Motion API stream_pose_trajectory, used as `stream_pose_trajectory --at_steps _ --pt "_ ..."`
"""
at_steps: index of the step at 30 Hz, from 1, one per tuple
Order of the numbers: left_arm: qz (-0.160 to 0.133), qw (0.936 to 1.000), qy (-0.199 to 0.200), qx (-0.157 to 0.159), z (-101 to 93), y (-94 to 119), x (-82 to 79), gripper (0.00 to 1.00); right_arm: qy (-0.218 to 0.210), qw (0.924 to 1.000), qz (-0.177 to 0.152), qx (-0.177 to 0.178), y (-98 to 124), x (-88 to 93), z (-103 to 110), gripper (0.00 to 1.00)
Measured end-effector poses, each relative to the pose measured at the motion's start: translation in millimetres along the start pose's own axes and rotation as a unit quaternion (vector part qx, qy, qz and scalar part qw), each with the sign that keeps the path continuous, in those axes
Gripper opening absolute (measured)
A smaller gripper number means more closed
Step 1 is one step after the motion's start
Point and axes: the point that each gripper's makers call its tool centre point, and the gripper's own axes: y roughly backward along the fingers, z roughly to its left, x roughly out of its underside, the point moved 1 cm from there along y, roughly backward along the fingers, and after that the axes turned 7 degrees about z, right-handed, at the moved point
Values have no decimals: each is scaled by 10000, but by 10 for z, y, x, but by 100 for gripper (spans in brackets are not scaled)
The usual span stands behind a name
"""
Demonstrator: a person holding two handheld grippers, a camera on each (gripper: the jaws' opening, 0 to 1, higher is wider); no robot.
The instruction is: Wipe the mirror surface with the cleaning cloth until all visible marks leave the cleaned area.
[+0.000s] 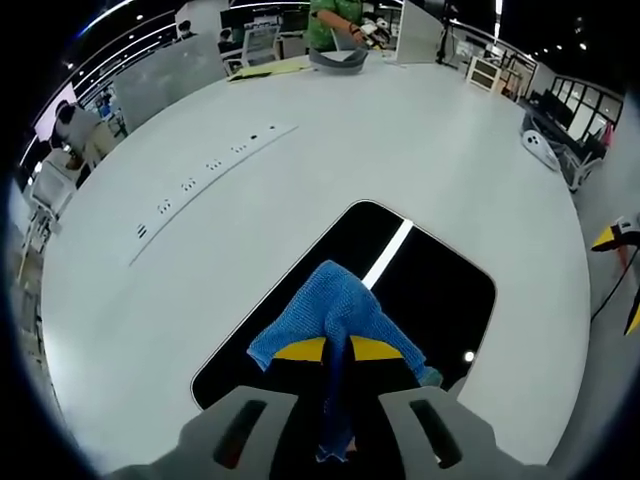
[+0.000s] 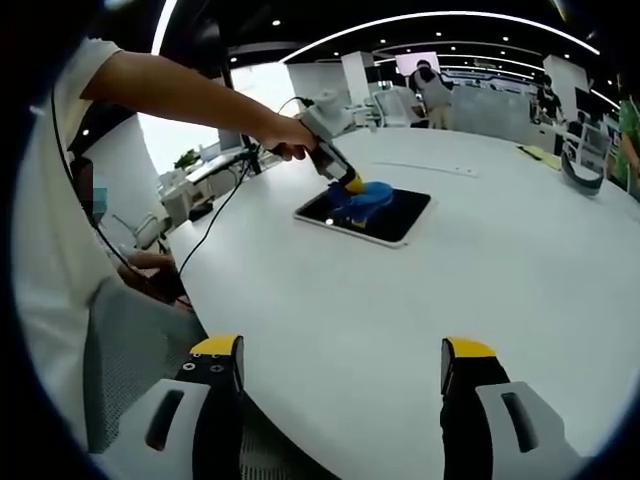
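1. In the left gripper view, the left tongs (image 1: 338, 352) are pinching the blue cleaning cloth (image 1: 330, 310), their yellow tips pressed together on it. The cloth is draping down onto the mirror (image 1: 440, 290), a dark rounded rectangle lying flat on the white counter (image 1: 400, 130). The mirror is reflecting a bright ceiling light as a strip and a small dot. Only this view is showing a row of small dark marks (image 1: 205, 165) running across the counter beyond the mirror, and a person in a green top (image 1: 335, 22) standing at the far edge.

2. In the right gripper view, the right tongs (image 2: 342, 362) are hanging spread wide apart over the near edge of the counter (image 2: 470, 270), holding nothing. This view is showing what the other cannot: the person's hand (image 2: 285, 133) gripping the left gripper's handle, the arm reaching across, and a cable (image 2: 215, 225) trailing off the counter's edge. The left tongs (image 2: 352, 184) are pointing down with the cloth (image 2: 365, 195) bunched on the mirror (image 2: 395, 218), which is lying well away from the right tongs.
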Motion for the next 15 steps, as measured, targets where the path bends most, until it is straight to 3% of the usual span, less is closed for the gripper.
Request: stream_pose_trajectory --at_steps 15 --pt "2 10000 19 -38 56 32 63 5 3 10000 40 -55 -31 15 50 79"
